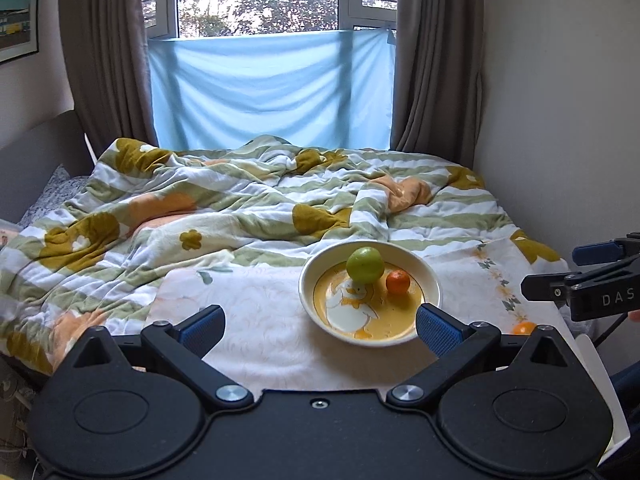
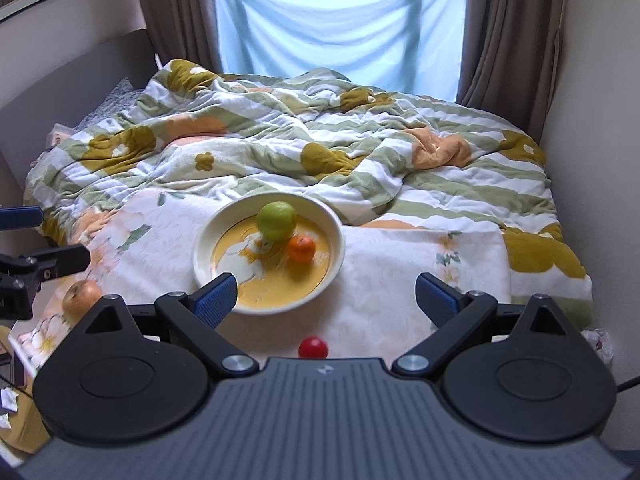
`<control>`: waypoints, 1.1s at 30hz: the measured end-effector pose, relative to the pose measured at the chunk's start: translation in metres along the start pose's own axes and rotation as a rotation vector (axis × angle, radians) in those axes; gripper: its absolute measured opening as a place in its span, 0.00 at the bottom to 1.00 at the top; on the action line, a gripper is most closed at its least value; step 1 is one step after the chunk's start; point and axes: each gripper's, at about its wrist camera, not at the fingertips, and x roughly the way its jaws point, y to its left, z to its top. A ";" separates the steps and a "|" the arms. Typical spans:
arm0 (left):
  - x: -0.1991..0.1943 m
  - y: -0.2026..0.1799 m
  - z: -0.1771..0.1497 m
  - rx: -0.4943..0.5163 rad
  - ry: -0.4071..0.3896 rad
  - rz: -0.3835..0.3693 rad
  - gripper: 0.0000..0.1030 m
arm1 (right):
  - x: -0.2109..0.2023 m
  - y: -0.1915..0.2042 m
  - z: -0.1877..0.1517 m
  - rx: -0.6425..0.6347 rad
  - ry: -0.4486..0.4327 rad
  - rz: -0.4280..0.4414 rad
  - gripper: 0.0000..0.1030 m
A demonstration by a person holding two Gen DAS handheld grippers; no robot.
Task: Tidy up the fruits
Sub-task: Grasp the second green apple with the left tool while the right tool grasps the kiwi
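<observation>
On the bed, both tongs gape empty — left gripper, right gripper. At twelve o'clock sits the bowl, holding green apple and orange; red fruit lies at six.

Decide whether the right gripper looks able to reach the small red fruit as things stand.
Probably yes: the right gripper is open and empty, and the red fruit lies just below its fingers on bare cloth, nothing between them.

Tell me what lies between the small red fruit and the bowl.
Nothing: in the right wrist view only bare floral cloth separates the red fruit from the bowl.
</observation>
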 end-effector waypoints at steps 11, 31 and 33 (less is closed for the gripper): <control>-0.030 0.005 -0.055 -0.075 0.022 0.079 1.00 | -0.037 0.018 -0.049 -0.008 -0.010 0.015 1.00; 0.046 0.037 -0.137 -0.139 0.140 0.238 0.96 | 0.031 0.048 -0.128 -0.034 0.060 0.036 1.00; 0.056 0.037 -0.142 -0.139 0.158 0.235 0.90 | 0.041 0.049 -0.134 -0.027 0.072 0.036 1.00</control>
